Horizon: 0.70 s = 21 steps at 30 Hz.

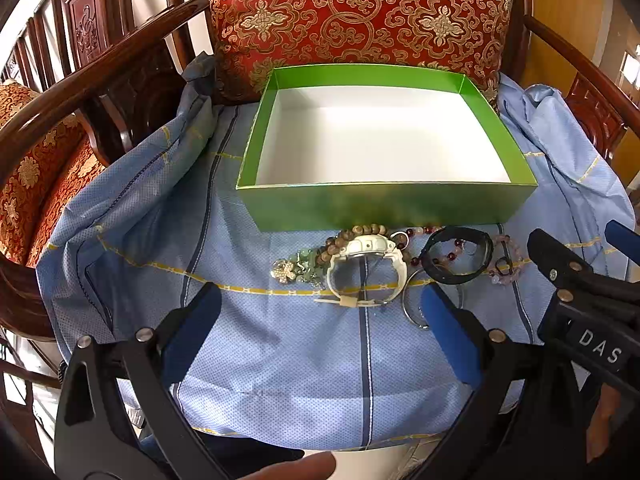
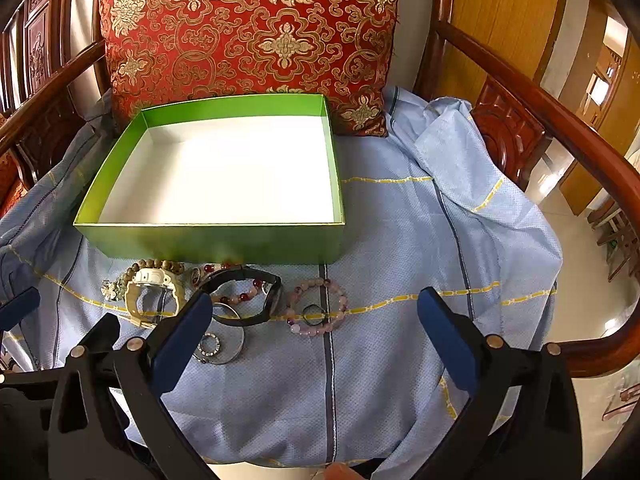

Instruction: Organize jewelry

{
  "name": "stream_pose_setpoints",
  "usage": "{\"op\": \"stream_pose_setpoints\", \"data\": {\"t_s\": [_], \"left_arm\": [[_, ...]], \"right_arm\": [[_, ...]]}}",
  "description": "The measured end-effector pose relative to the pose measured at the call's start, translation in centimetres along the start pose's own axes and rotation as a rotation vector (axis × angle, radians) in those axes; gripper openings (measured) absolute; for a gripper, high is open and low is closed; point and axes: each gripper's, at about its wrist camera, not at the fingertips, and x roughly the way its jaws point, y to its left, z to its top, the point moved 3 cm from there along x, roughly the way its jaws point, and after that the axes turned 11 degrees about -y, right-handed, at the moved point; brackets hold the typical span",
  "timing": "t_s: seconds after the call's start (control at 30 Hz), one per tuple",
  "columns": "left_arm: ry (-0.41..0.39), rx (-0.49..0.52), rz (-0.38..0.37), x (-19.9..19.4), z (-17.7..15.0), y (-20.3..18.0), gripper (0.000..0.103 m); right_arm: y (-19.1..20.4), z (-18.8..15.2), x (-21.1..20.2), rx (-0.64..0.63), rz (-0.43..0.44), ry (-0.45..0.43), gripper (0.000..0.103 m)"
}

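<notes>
1. Both tools are released and hold nothing. The left gripper (image 1: 320,312) has its fingers spread wide, and so has the right gripper (image 2: 316,312).
2. The jewelry lies in one crowded cluster on the blue cloth (image 1: 280,360), beyond the fingertips and just in front of the near wall of the green box (image 1: 384,204), which is empty. The white watch (image 1: 362,264) sits just beyond the gap of the left fingers. The pink bead bracelet (image 2: 320,308) sits between the right fingers, a little beyond the tips.
3. Risk: the pieces overlap. The black watch (image 2: 248,296) lies over a red bead strand and a thin metal bangle (image 2: 224,340), so I think a grasp may drag a neighbour along or drop it outside the box.
4. Risk: the cloth is loose and wrinkled, so low fingers may pinch it and pull the cluster.
5. Only the right view shows the small sparkling ring (image 2: 209,346) clearly. Only the left view shows the green charm (image 1: 300,268) well.
</notes>
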Motion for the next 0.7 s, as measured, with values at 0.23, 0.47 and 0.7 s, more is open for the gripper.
{"op": "stream_pose_setpoints", "data": {"t_s": [0.23, 0.47, 0.7], "left_arm": [[0.001, 0.006, -0.002, 0.06, -0.12, 0.08, 0.099], [-0.001, 0.007, -0.001, 0.06, -0.18, 0.07, 0.099], [-0.001, 0.006, -0.002, 0.08, -0.21, 0.18, 0.099]], "right_arm": [[0.06, 0.03, 0.07, -0.011, -0.007, -0.007, 0.1], [0.15, -0.04, 0.03, -0.012, -0.002, -0.006, 0.1], [0.28, -0.02, -0.05, -0.014, -0.006, -0.008, 0.1]]}}
